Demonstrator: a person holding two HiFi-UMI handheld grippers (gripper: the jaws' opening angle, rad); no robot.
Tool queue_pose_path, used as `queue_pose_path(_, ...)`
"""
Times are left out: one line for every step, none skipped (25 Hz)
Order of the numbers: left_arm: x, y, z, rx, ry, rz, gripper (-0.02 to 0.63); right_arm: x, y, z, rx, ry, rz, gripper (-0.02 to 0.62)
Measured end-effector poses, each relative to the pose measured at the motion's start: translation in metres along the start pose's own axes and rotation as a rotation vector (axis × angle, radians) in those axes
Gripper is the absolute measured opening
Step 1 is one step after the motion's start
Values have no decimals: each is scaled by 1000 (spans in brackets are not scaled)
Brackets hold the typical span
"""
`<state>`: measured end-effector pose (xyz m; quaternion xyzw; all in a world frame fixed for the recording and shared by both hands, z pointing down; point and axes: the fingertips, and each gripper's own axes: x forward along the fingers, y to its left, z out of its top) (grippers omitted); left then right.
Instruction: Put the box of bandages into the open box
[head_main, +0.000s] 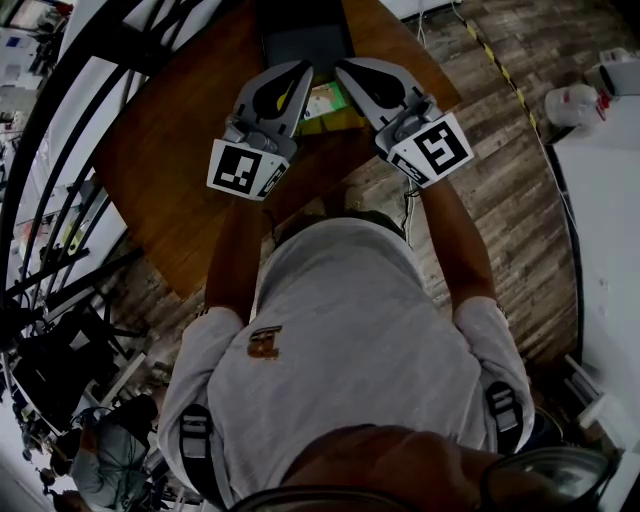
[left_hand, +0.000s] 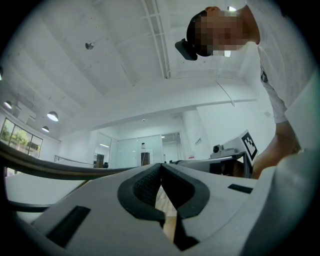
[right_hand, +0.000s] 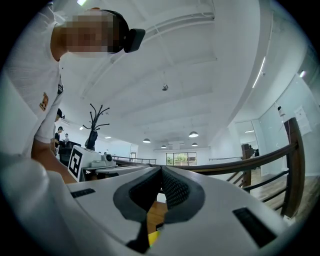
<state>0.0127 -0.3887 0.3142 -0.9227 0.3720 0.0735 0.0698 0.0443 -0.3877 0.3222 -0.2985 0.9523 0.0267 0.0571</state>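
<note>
In the head view both grippers lie low over the brown wooden table (head_main: 170, 150), tips pointing away from the person and almost meeting. The left gripper (head_main: 306, 68) is shut with nothing in it; its own view shows the dark pads closed together (left_hand: 161, 168). The right gripper (head_main: 340, 68) is shut and empty too, as its own view shows (right_hand: 161, 169). Between and just behind the two tips lies the green-and-white box of bandages (head_main: 325, 100) on a yellow-green thing (head_main: 338, 123). The dark open box (head_main: 305, 35) stands at the table's far edge, right beyond the tips.
A dark curved railing (head_main: 60, 150) runs along the table's left. Plank floor (head_main: 510, 160) lies to the right, with a white surface (head_main: 605, 200) holding white containers (head_main: 572, 104). Another person (head_main: 110, 450) is at the lower left.
</note>
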Motion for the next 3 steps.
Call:
queue_pose_path(1,-1,0,0,0,-1,19,-1,-1,0,-1,0,-1,32)
queue_pose_path(1,-2,0,1,-1,-2,20,-2,-1,0,-1,0,-2,32)
queue_pose_path(2,-3,0,1,-1,-2,20,-3,-2,1,-2,1,-3,32)
